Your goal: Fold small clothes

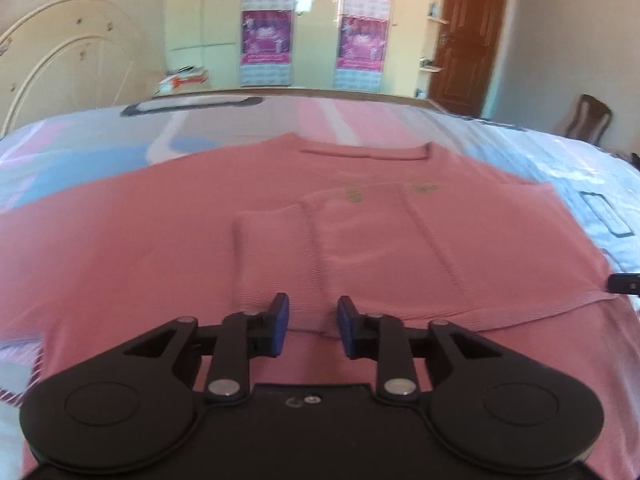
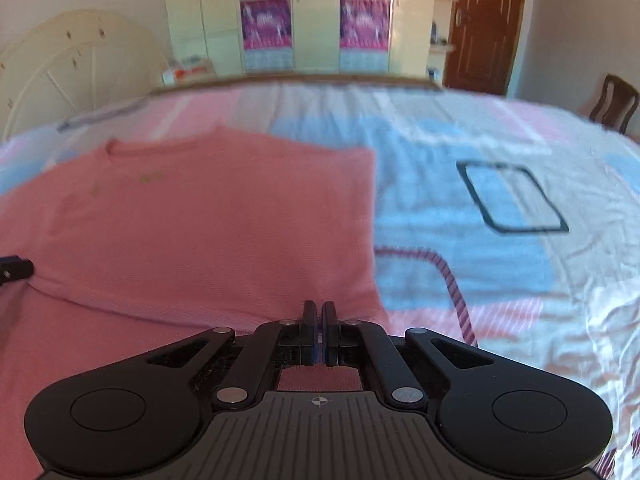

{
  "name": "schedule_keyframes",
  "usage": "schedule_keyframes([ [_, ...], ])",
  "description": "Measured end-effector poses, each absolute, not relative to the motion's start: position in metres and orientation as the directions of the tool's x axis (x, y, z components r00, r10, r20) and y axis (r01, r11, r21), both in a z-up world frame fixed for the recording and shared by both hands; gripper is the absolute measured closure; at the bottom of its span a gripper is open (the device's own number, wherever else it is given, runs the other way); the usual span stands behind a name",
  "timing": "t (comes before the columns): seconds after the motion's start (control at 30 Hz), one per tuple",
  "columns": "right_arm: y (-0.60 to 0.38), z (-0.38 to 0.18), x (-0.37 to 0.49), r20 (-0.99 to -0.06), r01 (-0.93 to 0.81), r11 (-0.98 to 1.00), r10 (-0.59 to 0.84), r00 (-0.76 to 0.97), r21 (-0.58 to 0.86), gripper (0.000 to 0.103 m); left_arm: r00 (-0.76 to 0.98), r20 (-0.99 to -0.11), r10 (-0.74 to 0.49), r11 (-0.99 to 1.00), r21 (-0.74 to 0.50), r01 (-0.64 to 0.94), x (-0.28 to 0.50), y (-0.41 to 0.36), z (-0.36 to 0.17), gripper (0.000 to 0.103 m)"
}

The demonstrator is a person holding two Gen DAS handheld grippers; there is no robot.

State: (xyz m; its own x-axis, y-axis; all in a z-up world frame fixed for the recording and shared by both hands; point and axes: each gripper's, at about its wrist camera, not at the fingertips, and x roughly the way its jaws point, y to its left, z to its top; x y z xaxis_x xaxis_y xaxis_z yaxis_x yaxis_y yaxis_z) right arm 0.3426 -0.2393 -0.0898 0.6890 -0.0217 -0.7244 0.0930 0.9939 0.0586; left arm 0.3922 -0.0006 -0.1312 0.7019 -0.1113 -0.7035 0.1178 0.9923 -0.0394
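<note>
A pink knit sweater (image 1: 160,240) lies flat on the bed, neckline (image 1: 364,152) at the far side. Its sleeve (image 1: 272,248) is folded in over the body and ends in a ribbed cuff just in front of my left gripper (image 1: 313,312). That gripper is open, its blue pads apart just above the cuff and not pressing on it. In the right wrist view the sweater (image 2: 200,220) has a straight folded right edge. My right gripper (image 2: 319,308) is shut at the lower right corner of that fold, and no cloth shows between its pads. A black part of the left gripper (image 2: 14,270) shows at the left edge.
The bed sheet (image 2: 480,280) is patterned in pink, blue and white, with a black rectangle print (image 2: 512,200) to the right of the sweater. A cream headboard (image 1: 60,60) stands at the left. Behind are a wardrobe (image 1: 320,20), a brown door (image 1: 468,32) and a chair (image 2: 616,100).
</note>
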Motion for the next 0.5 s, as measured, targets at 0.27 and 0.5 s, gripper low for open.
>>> schedule_keyframes([
  [0.27, -0.236, -0.088, 0.341, -0.734, 0.125, 0.988, -0.021, 0.679, 0.088, 0.103, 0.704, -0.701, -0.114, 0.993, -0.105, 0.056, 0.383, 0.038, -0.126, 0.075],
  [0.5, -0.231, -0.079, 0.345, -0.717, 0.175, 0.975, -0.025, 0.697, 0.137, 0.096, 0.735, -0.677, 0.041, 0.982, -0.108, -0.154, 0.346, 0.137, -0.115, 0.048],
])
